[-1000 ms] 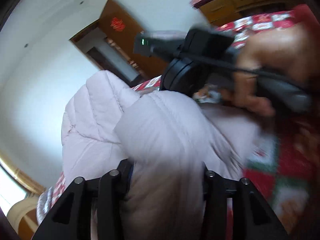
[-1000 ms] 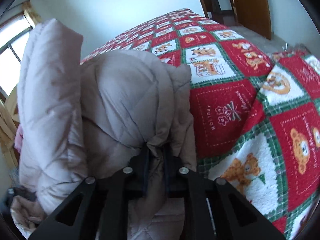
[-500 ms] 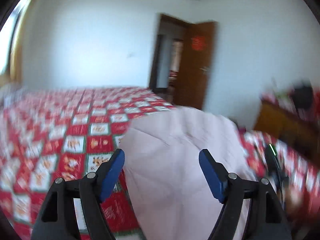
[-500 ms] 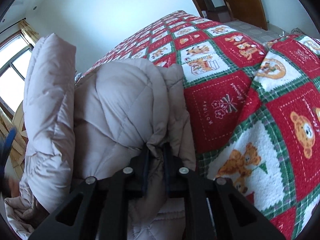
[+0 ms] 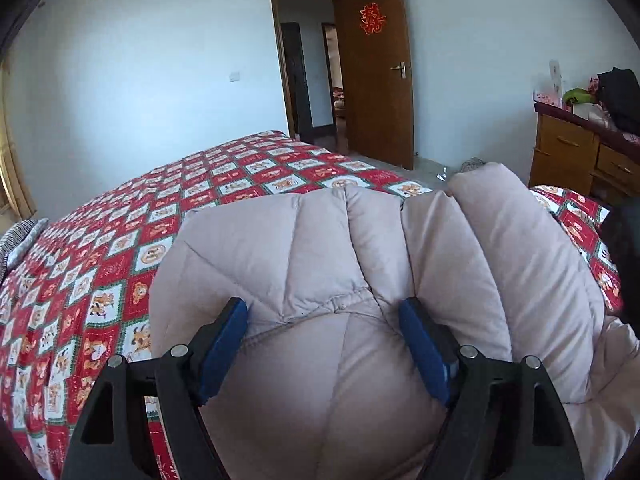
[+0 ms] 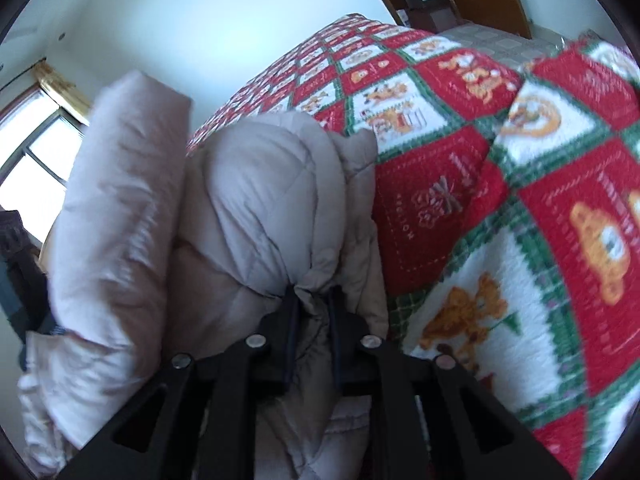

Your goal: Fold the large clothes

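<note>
- A pale pinkish-grey quilted down coat point(image 5: 320, 248) lay bunched on a bed covered by a red, green and white patchwork quilt point(image 5: 100, 280) printed with bears and other small motifs.
- The left tongs point(image 5: 324, 312) stood wide, still opening, their blue pads point(image 5: 224, 344) set on either side of a puffy bulge of the coat; the padding swelled up between them, but whether the pads pressed it I could not tell for certain, and they looked released.
- The right tongs point(image 6: 312, 300) were narrow and clenched on a pinched fold of the coat, the cloth gathered into wrinkles between the dark fingers point(image 6: 286, 320), though the jaws were beginning to open.
- In the right wrist view a long padded roll of the same coat point(image 6: 120, 208) stood up at the left of the gripped fold, with the quilt point(image 6: 500, 200) spread to the right.
- Beyond the bed, the left wrist view showed a brown door point(image 5: 376, 68) standing open with a red paper ornament point(image 5: 373, 19) on it, and a wooden dresser point(image 5: 580, 152) at the right piled with items.
- A window point(image 6: 36, 160) with a yellow curtain showed at the left of the right wrist view.
</note>
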Motion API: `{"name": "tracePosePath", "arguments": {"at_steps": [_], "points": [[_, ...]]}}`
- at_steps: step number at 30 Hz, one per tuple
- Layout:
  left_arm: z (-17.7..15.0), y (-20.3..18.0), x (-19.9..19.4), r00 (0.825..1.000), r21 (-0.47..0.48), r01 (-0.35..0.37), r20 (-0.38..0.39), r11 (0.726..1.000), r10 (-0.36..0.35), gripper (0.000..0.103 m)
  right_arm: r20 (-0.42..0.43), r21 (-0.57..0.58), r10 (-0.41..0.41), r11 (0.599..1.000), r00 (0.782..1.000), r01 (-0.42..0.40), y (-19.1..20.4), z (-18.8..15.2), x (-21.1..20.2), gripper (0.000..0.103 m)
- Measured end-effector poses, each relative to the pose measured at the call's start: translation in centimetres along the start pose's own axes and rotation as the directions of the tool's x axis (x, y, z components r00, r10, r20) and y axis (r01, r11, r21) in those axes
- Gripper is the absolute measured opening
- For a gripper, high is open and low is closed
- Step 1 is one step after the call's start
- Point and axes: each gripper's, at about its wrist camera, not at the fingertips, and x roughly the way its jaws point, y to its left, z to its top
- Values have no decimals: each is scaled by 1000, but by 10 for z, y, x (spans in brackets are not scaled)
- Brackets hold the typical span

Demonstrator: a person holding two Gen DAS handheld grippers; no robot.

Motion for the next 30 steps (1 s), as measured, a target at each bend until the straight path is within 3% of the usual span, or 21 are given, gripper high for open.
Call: {"name": "tracePosePath", "arguments": {"at_steps": [2, 6, 8, 10, 11, 12, 13, 17, 21, 25, 30], "points": [[-2, 4, 1, 1000, -13, 10, -3, 1000, -10, 80, 64, -9, -7, 1000, 998, 7, 5, 6, -29, 30], [-4, 0, 8, 1000, 3, -3, -7, 1000, 4, 80, 239, -159, 40, 987, 970, -1, 44, 16, -83, 71], [-3, -4, 12, 1000, 24, -24, -11, 999, 24, 81, 240, -241, 61, 970, 969, -1, 68, 22, -87, 75], [-3, -6, 13, 999, 36, -37, -10, 999, 37, 81, 193, -319, 31, 947, 981, 33, 92, 27, -71, 70], [-4, -7, 12, 999, 38, -42, -8, 998, 42, 81, 180, -349, -8, 934, 984, 71, 100, 27, -60, 52], [-4, -5, 14, 999, 37, -44, -7, 998, 44, 81, 163, -383, -77, 914, 984, 135, 106, 28, -44, 24], [-4, -5, 14, 999, 34, -47, -7, 998, 47, 81, 146, -391, -129, 903, 981, 177, 104, 27, -30, 19], [-4, -5, 14, 999, 25, -50, -12, 998, 50, 81, 74, -333, -197, 919, 978, 211, 70, 21, 8, 19], [-4, -11, 21, 997, 41, -78, -18, 996, 79, 83, 95, -266, -190, 941, 977, 208, 51, 8, 18, 20], [-6, -6, 34, 994, 0, -110, -23, 994, 110, 85, 129, -248, -220, 937, 967, 246, 51, 9, 36, 20], [-7, 3, 50, 993, -56, -114, -48, 992, 111, 88, 161, -200, -169, 959, 972, 200, 41, 7, 44, 19]]}}
